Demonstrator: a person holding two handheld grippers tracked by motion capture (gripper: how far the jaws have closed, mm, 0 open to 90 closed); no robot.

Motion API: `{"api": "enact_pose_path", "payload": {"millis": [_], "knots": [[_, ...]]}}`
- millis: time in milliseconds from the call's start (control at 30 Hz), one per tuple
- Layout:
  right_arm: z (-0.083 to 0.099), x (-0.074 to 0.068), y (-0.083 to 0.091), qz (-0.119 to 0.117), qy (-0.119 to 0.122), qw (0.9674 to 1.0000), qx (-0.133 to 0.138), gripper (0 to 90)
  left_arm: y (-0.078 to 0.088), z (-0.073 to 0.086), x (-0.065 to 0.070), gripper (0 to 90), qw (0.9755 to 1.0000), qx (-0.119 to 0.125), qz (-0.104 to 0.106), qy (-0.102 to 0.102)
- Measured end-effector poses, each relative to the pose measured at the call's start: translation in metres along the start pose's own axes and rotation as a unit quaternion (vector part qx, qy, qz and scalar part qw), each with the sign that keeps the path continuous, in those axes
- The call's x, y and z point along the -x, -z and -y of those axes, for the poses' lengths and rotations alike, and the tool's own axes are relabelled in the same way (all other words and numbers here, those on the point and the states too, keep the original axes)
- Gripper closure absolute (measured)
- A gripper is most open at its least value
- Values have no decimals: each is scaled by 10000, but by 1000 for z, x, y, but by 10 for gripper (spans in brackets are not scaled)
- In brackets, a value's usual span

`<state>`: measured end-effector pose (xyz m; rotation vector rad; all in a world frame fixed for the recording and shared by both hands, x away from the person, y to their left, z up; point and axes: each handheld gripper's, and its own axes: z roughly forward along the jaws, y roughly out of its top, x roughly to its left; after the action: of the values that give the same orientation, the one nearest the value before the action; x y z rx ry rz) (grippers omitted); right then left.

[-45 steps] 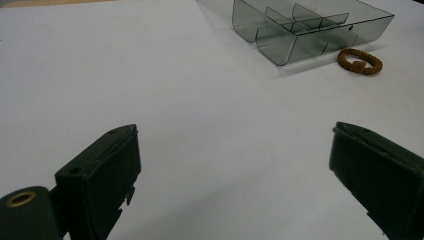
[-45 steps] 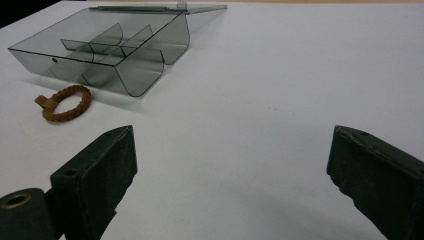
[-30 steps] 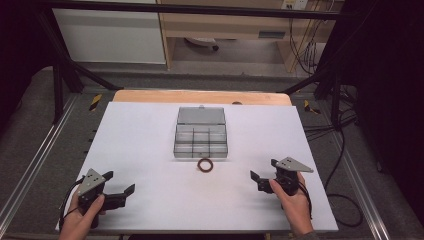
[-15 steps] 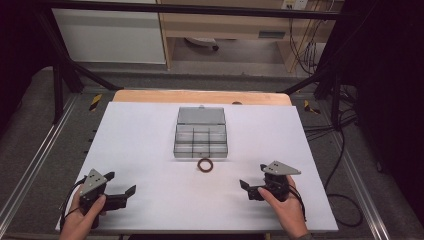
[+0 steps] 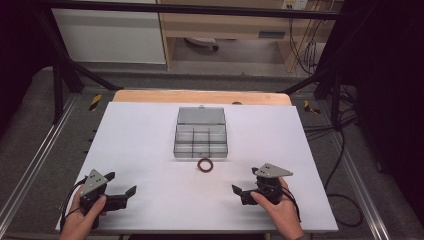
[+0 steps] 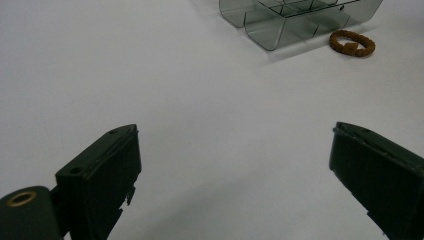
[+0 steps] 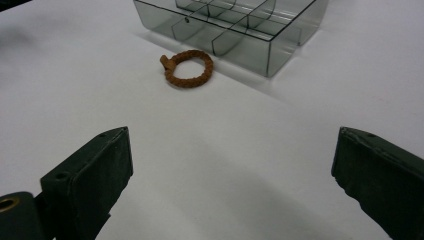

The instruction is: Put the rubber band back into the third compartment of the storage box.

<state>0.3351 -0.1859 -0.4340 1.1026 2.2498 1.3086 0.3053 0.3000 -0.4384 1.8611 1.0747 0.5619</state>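
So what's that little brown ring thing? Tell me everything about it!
The small brown braided ring looks like plaited cord or leather, closed into a loop with a short stub end sticking out at one side. It lies flat on the white table, just in front of the clear plastic compartment box, close to its wall; whether they touch is unclear. Nothing holds it. The open right gripper is the nearer one.

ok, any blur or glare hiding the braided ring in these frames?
High view: soft, even light, the braided ring small but readable beside the clear box. Right gripper view: ring sharp, near jaws blurred, faint shadows on the white table. Left gripper view: ring slightly soft at the top edge; no glare.
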Motion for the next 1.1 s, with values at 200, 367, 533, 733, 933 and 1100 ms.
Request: {"api": "enact_pose_path", "payload": {"millis": [200, 367, 533, 733, 933, 1100], "knots": [[1, -12, -5, 32, 251, 9994, -238, 34, 0, 0, 0, 60, 10000, -28, 4, -42], [0, -18, -5, -1, 284, 9994, -187, 34, 1, 0, 1, 60, 10000, 7, 11, -47], [-4, -19, -5, -143, 91, 9999, -22, 33, 1, 0, 1, 60, 10000, -1, 18, -68], [-7, -22, -14, -233, 32, 9997, -56, 33, 0, 0, 2, 60, 9999, -20, 38, -91], [-13, -29, -31, -383, -14, 9990, -225, 37, 0, 0, 2, 60, 9999, -29, 49, -97], [-15, -31, -44, -345, 69, 9984, -435, 45, -1, 0, 2, 60, 9999, -63, 63, -103]]}}
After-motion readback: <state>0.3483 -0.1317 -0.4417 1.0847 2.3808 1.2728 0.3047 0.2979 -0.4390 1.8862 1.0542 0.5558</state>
